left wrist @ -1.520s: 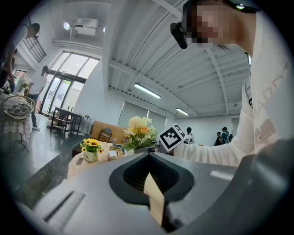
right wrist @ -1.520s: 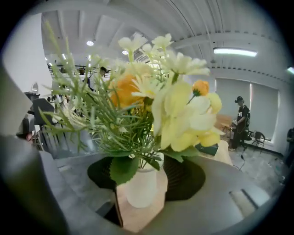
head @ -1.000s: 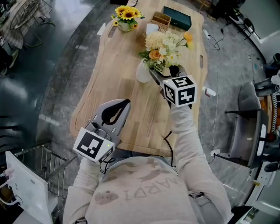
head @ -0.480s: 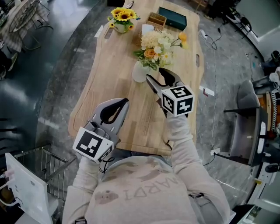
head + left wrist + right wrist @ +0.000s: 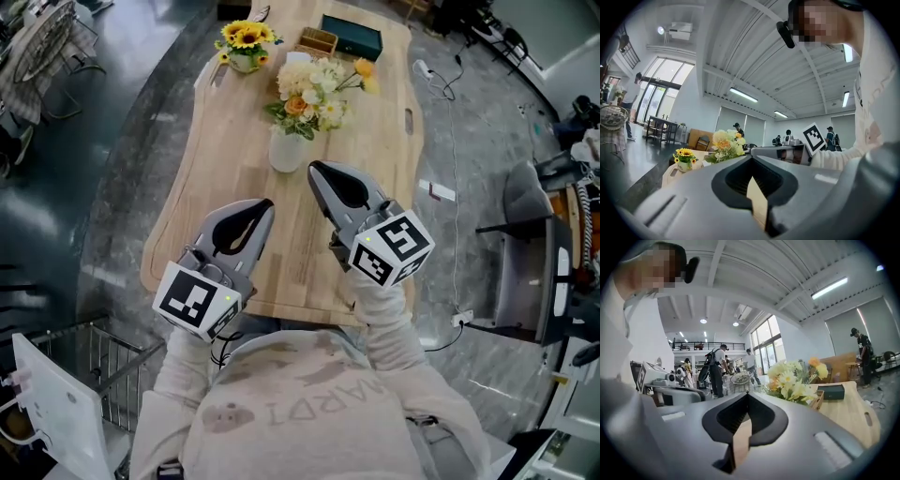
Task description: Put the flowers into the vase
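Observation:
A white vase [image 5: 285, 151] stands upright in the middle of the wooden table [image 5: 217, 159], with a bouquet of cream, yellow and orange flowers [image 5: 314, 89] in it. My right gripper [image 5: 313, 168] hovers just near of the vase, apart from it, shut and holding nothing. My left gripper [image 5: 268, 202] is shut too, empty, over the table's near edge. The flowers [image 5: 726, 143] rise beyond the left gripper [image 5: 751, 157] in the left gripper view. In the right gripper view the flowers [image 5: 794, 378] stand ahead and to the right of the right gripper [image 5: 747, 393].
At the table's far end are a small pot of sunflowers [image 5: 242, 41], a wooden box [image 5: 319, 40] and a dark green box [image 5: 352, 36]. A wire cart [image 5: 94, 354] stands at my lower left, a chair [image 5: 530, 248] at the right. People stand in the background.
My right gripper has drawn back from the bouquet toward me and its jaws have come together. The flowers stay in the vase. The left gripper has hardly moved.

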